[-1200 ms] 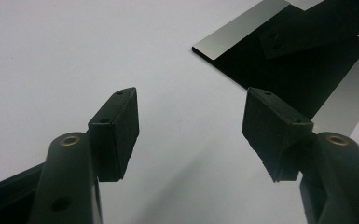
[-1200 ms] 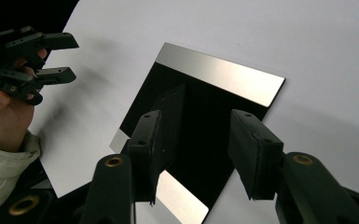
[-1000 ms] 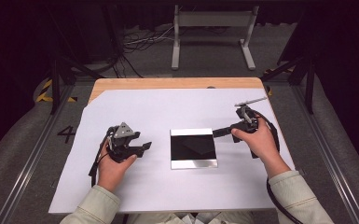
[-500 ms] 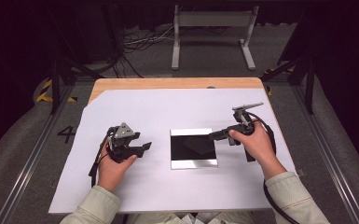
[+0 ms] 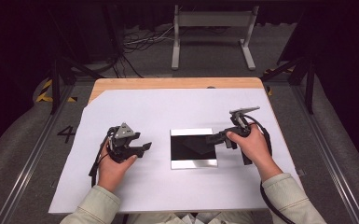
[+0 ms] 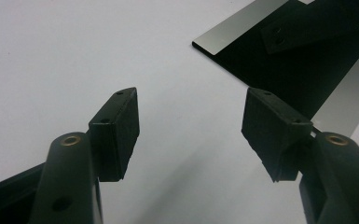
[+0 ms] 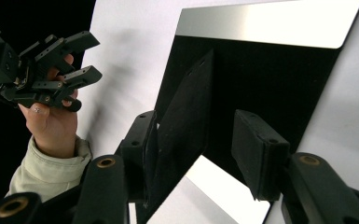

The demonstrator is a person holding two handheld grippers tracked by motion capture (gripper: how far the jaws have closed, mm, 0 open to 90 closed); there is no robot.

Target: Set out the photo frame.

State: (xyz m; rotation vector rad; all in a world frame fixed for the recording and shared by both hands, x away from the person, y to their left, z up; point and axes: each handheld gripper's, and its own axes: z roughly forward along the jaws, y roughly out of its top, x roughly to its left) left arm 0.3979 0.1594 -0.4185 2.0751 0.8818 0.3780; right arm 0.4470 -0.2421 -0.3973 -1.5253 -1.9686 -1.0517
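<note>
Silvered glass or polished metal by the look: square mirror (image 5: pixel 193 148), flat and thin, dark across the middle with bright bands along the far and near edges. Lying face up on the white sheet (image 5: pixel 135 112) that covers the wooden table (image 5: pixel 168 83), near the centre, between both hands. Judged stiff, fairly light, very smooth and therefore slippery under rubber pads; likely brittle if glass, and easily scratched or smeared on the shiny face. No handle, lip or raised rim to be seen, and all edges flush with the sheet, so little to pinch from above. Best hold, as judged: one edge tipped up first, then pads closed across the thickness at the middle of that edge, with gentle pressure only. Risk of sliding on the sheet when nudged from one side alone; steadying from the opposite edge advisable. Right tongs (image 5: pixel 213 138): jaws apart, just now closing a little, nothing between the pads, poised at the right edge of the mirror with one jaw mirrored in the glass; contact with the surface not to be told. Left tongs (image 5: pixel 144 148): jaws wide apart and empty, held low over the bare sheet just left of the mirror, pointing toward it.
</note>
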